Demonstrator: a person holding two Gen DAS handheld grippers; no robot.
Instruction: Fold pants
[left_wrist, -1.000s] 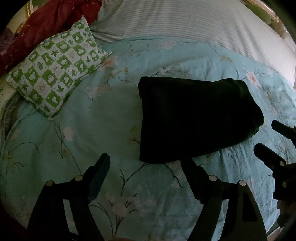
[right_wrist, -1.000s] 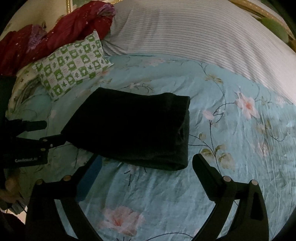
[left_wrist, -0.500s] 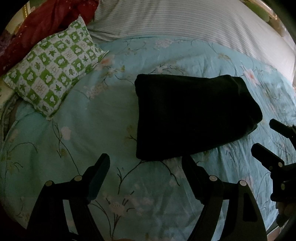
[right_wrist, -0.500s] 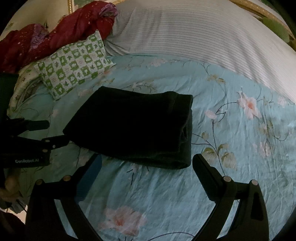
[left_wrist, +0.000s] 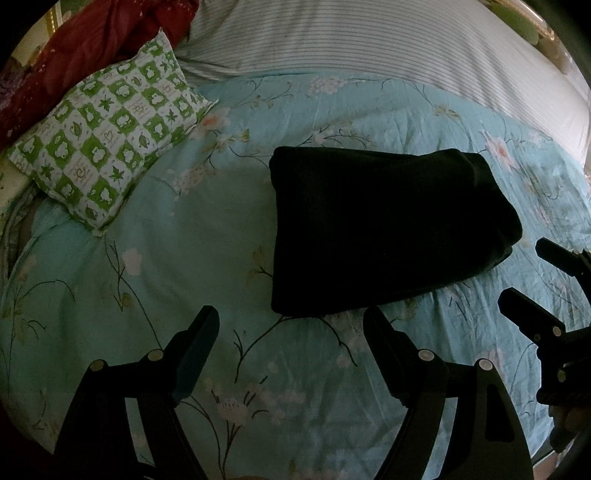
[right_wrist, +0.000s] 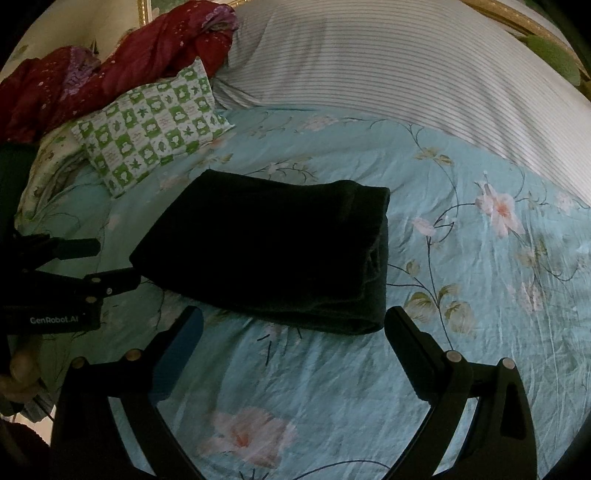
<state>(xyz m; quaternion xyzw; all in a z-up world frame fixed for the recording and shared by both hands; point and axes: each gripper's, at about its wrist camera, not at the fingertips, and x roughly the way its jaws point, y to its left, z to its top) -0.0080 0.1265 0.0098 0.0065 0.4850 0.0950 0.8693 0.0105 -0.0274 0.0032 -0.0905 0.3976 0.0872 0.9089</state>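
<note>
The black pants (left_wrist: 384, 229) lie folded into a compact rectangle on the light blue floral bedspread (left_wrist: 192, 266); the right wrist view shows the same pants (right_wrist: 273, 254) with their thick folded edge to the right. My left gripper (left_wrist: 291, 328) hovers open just short of the pants' near left corner, nothing between its fingers. My right gripper (right_wrist: 295, 325) is open too, held just before the near edge of the fold. Each gripper appears at the side of the other's view, the right gripper (left_wrist: 535, 280) and the left gripper (right_wrist: 107, 262).
A green and white checked pillow (left_wrist: 107, 140) lies at the back left, with red crumpled cloth (right_wrist: 122, 62) behind it. A striped white sheet (left_wrist: 369, 40) covers the far part of the bed. A hand (right_wrist: 18, 373) holds the left gripper's handle.
Both views have drifted slightly, so the pants sit a little higher in frame. The pants have not moved and both grippers stay open.
</note>
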